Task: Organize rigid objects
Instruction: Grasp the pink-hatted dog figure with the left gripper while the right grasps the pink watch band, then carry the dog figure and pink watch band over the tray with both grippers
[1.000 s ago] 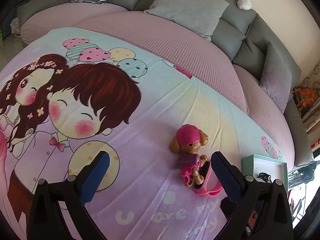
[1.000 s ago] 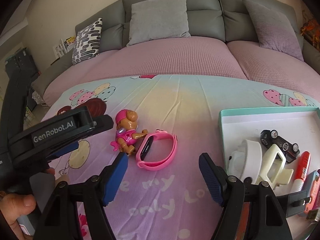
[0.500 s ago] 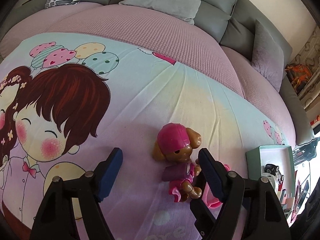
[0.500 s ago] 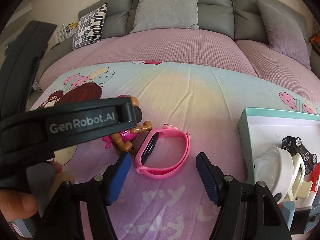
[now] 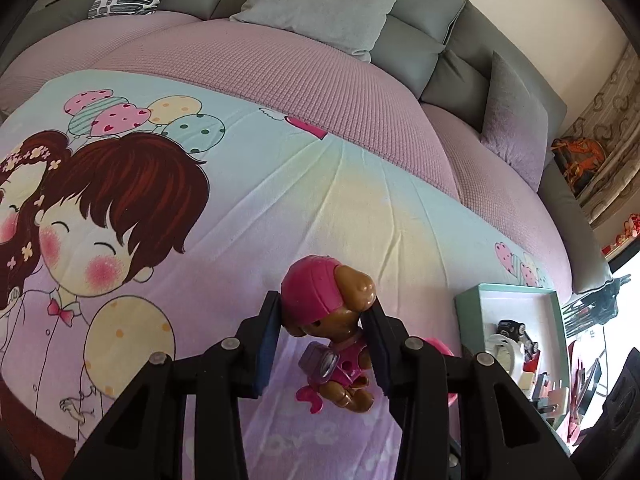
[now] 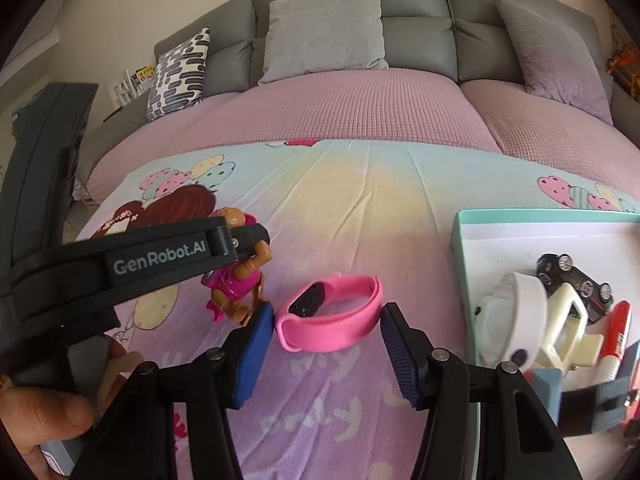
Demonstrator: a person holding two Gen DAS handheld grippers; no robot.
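Observation:
A toy dog [image 5: 328, 320] with a pink cap and pink outfit sits between the blue pads of my left gripper [image 5: 322, 324], which is shut on its head and lifts it off the blanket. It also shows in the right wrist view [image 6: 240, 280] under the left gripper's black arm. A pink wristband [image 6: 332, 312] lies on the blanket between the open fingers of my right gripper [image 6: 328, 320], which straddles it without touching. A teal box [image 6: 460, 240] at the right holds a black toy car [image 6: 576, 280], white parts and a red marker.
The cartoon-print blanket [image 5: 240, 220] covers a pink bed backed by grey cushions [image 6: 324, 28]. The teal box also shows in the left wrist view [image 5: 468, 320] at the lower right. A hand [image 6: 40, 412] holds the left gripper at lower left.
My left gripper moved onto the toy dog and closed on its head. My right gripper moved down and forward so its open fingers now straddle the pink wristband.

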